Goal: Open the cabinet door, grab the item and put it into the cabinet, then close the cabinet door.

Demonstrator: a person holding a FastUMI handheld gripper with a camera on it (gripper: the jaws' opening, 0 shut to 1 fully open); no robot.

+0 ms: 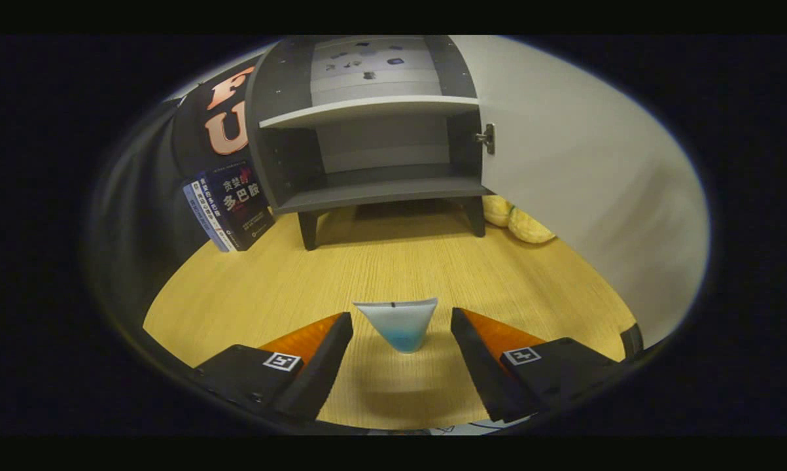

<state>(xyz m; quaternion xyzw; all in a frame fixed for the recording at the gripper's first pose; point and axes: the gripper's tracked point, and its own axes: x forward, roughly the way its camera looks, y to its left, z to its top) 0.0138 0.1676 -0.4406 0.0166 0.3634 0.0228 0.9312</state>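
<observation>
Translucent plastic, tinted blue at its narrow base: the small cone-shaped cup (398, 323) stands on the desk (393, 268), well short of the open cabinet (373, 140). The gripper (402, 333) flanks it, jaws apart, untouching. It looks light, thin-walled, crushable; gentle mid-wall hold advised.

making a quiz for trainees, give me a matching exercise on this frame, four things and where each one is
Things:
1. cabinet door
2. pale cone-shaped item
3. books
4. yellow plush

Places:
A. between the open gripper fingers, untouched
B. leaning beside the cabinet, on the side away from the hinge
C. swung open on the hinge side
D. on the table behind the open door

Pairs: 1-C, 2-A, 3-B, 4-D
</observation>
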